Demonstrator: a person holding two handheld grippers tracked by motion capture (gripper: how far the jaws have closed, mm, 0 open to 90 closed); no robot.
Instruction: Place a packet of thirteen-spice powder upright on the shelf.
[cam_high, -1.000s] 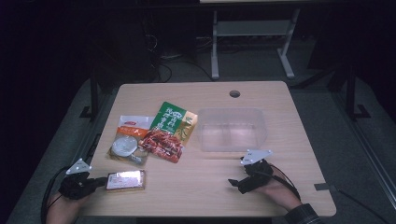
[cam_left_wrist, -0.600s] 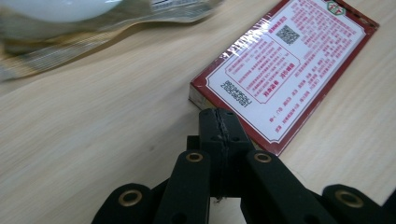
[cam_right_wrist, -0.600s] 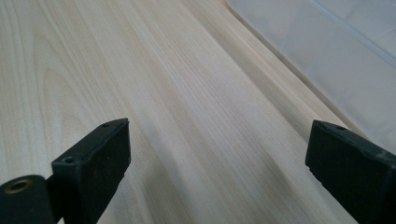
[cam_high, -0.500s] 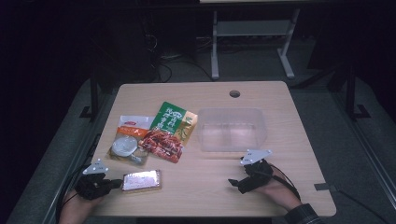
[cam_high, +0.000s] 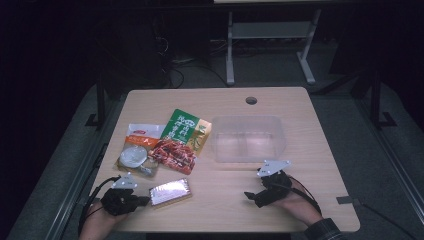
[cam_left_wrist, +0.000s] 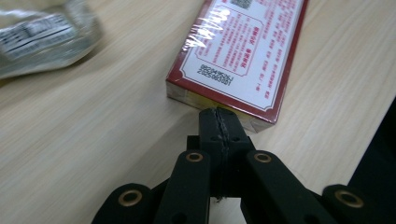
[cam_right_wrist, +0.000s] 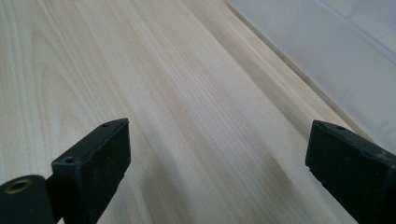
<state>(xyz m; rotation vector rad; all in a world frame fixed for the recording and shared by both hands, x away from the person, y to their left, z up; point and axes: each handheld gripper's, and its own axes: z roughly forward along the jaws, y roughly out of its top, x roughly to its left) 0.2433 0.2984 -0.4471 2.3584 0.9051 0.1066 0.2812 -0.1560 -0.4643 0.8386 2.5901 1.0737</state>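
Down in the lower left of the high view, the left gripper (cam_high: 142, 200) has its jaws pressed together, their tips against the near end of the red-bordered flat box (cam_high: 171, 192), which lies on the wooden table (cam_high: 220, 210) just right of it. Above sit snack packets (cam_high: 175, 145). Centre right stands a clear plastic container (cam_high: 247, 137). Lower right, the right gripper (cam_high: 248, 196) rests with jaws wide apart, holding nothing.
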